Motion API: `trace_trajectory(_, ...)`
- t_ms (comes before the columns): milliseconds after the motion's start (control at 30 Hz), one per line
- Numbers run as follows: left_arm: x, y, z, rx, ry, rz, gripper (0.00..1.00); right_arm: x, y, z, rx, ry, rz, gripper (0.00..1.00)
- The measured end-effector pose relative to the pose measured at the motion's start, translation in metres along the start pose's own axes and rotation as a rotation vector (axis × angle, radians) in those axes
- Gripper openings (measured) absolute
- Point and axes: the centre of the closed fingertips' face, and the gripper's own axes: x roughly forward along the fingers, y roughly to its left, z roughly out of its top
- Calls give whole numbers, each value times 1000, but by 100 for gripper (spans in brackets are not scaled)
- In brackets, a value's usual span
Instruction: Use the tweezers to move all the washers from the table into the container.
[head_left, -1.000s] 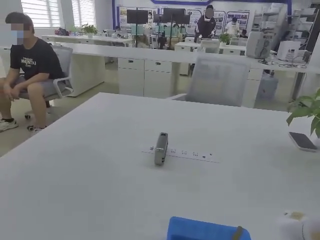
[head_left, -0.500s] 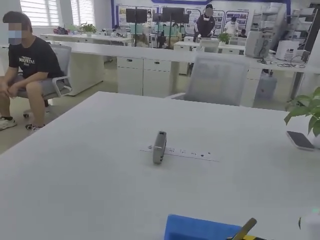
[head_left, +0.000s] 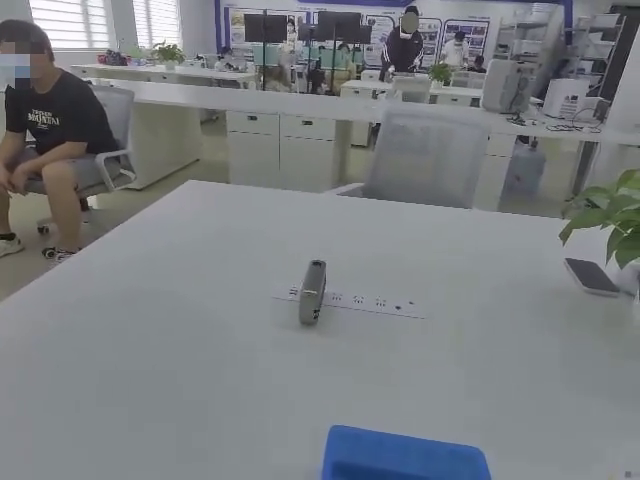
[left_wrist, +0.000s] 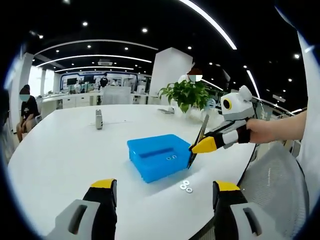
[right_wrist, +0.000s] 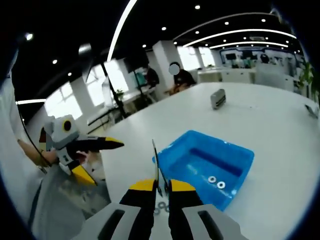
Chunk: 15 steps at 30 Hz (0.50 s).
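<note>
Small silver metal washers (left_wrist: 186, 186), a few of them, are lying loose on the white bench (left_wrist: 70, 150) just beside the near wall of the blue plastic container (left_wrist: 162, 171). Two more washers (left_wrist: 171, 157) already sit inside it, so I'd say we're partway through and the next pick is coming up. For that pick I'd bring the slim dark tweezers (right_wrist: 155, 162) down almost upright over one washer only, with one tip through the hole and the other outside the rim, then squeeze gently so it doesn't flick away. After that it's a straight lift, a short hop over the wall, and a low release so the washer doesn't bounce back out. The loose ones sit close together, so start with the outermost to avoid nudging the rest. As for grip, the right claw (right_wrist: 162, 186) is clenched tight on the tweezers, jaws pressed together around the upper part with the tips poking out ahead. In the left gripper view those tips hang by the container's corner, above the loose washers. I can't tell if they're touching anything or pinching a washer, it's too small to see. The left claw (left_wrist: 164, 186) is released, jaws spread wide with nothing between them, hovering over the bench near the container. It could steady the container if it starts sliding.
</note>
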Motion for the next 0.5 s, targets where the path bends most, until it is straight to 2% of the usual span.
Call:
trace_trajectory(233, 0, 0, 0, 1, 4, 0, 79, 12, -1, -27, 25, 67, 2, 6)
trace_trajectory(500, 0, 0, -1, 0, 7, -3, 79, 16, -3, -33, 39, 83, -1, 6)
